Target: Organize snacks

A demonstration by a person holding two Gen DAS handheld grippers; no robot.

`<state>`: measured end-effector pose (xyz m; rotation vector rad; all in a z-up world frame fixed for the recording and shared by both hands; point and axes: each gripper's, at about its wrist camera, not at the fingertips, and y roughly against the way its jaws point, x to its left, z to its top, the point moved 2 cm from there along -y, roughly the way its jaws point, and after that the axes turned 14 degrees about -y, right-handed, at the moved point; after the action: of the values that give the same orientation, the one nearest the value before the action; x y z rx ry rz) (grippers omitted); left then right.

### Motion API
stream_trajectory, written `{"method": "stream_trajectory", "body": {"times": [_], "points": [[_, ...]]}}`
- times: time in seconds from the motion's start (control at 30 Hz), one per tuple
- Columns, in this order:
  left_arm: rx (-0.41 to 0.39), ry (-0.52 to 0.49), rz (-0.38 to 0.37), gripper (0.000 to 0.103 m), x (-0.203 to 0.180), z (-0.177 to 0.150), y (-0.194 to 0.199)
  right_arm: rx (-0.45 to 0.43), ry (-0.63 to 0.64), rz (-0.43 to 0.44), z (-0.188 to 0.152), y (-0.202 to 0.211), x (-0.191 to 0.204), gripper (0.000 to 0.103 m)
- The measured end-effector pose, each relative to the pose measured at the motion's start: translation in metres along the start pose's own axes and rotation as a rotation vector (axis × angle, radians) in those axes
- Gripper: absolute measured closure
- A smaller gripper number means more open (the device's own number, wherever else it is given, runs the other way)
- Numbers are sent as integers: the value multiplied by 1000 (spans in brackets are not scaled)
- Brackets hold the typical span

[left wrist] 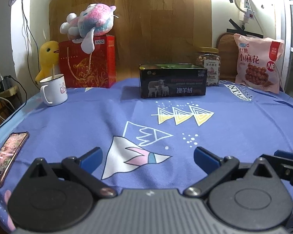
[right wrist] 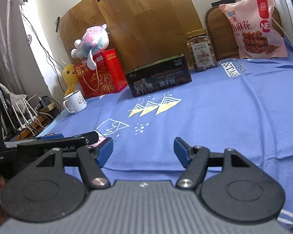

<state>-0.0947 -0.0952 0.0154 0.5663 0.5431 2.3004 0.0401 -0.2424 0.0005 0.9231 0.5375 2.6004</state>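
Note:
A pink snack bag leans upright at the back right of the blue-clothed table. A clear jar of nuts with a gold lid stands left of it. A black open-topped box sits at the back middle. My left gripper is open and empty, low over the cloth near the front edge. My right gripper is open and empty, just right of the left one, which shows at the left of the right wrist view.
A red gift box with a pink plush toy on top stands back left, with a yellow duck toy and a white mug beside it. A phone lies near the left table edge.

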Motion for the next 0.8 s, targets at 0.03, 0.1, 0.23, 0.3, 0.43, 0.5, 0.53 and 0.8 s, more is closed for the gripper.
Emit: {"method": "stream_trajectory", "body": {"times": [0.03, 0.1, 0.23, 0.3, 0.43, 0.5, 0.53, 0.8], "points": [[0, -6, 8, 0, -1, 0, 0, 0, 0, 0, 0, 0, 0, 32], [-4, -20, 22, 0, -3, 0, 1, -1, -1, -1, 0, 1, 0, 31], [-5, -31, 29, 0, -5, -1, 1, -3, -4, -2, 0, 1, 0, 31], [-4, -35, 36, 0, -5, -1, 1, -3, -5, -3, 0, 1, 0, 31], [-4, -42, 61, 0, -5, -2, 0, -3, -6, -3, 0, 1, -1, 30], [-5, -46, 73, 0, -5, -2, 0, -2, -8, -2, 0, 1, -1, 30], [-5, -48, 76, 0, -5, -2, 0, -2, -9, -2, 0, 1, -1, 30], [-7, -67, 124, 0, -7, -3, 2, -1, -13, -4, -1, 1, -2, 30]]}}
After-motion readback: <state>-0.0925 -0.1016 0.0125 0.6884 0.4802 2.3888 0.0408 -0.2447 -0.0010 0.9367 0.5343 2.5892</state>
